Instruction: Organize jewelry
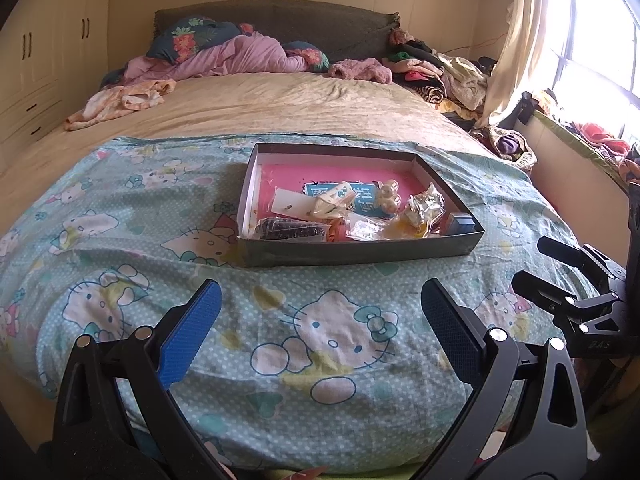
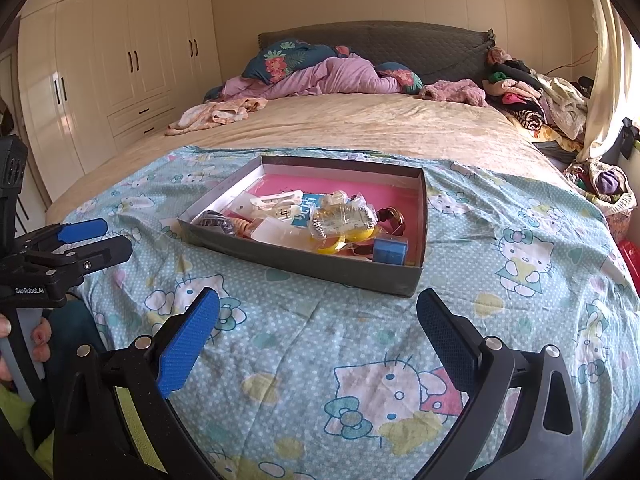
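grippers (image 1: 320,312) (image 2: 318,320) agape — box (image 1: 360,254) ahead

Shallow grey cardboard tray (image 1: 362,254) at bed centre, on teal cartoon-cat printed sheet (image 1: 328,360). Bagged jewelry pile (image 1: 352,212) inside tray. Small blue box (image 2: 390,251) in tray's 4 o'clock corner. Crumpled pink quilt (image 1: 240,54) at 12 o'clock, clothes heap (image 1: 440,72) at 2 o'clock.

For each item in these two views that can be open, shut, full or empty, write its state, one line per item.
left gripper: open, holding nothing
right gripper: open, holding nothing
tray: lidless, holds loose jewelry and packets
small blue box: shut, inside the tray
wardrobe doors: shut
curtain: drawn aside from the window
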Demonstrator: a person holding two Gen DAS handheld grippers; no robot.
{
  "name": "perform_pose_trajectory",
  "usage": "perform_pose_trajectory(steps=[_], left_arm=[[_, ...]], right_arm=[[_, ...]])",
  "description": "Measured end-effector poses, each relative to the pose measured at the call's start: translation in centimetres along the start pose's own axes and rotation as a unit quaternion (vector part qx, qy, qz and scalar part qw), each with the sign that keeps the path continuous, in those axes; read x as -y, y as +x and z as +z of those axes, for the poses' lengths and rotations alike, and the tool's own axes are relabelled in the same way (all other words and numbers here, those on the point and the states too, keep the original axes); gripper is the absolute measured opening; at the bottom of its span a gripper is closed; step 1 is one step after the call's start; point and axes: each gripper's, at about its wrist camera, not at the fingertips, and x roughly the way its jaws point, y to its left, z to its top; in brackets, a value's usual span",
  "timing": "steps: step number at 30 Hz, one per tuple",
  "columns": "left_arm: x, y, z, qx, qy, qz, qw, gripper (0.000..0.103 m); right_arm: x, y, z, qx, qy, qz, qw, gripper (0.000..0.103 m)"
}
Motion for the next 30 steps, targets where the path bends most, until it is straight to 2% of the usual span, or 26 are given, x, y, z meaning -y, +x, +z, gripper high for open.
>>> perform_pose_trajectory(steps=[23, 30], left_arm=[[0.1, 0.2, 0.0, -0.002, 0.000, 0.004, 1.0000, 0.093], [-0.8, 1.0, -0.1, -0.006, -0.020, 0.013, 0.9997, 0.093]], right_arm=[[0.0, 0.0, 0.0, 0.000, -0.001, -0.001, 1.000, 0.098], [1.6, 0.2, -0.1, -0.002, 0.013, -0.011, 1.000, 0.098]])
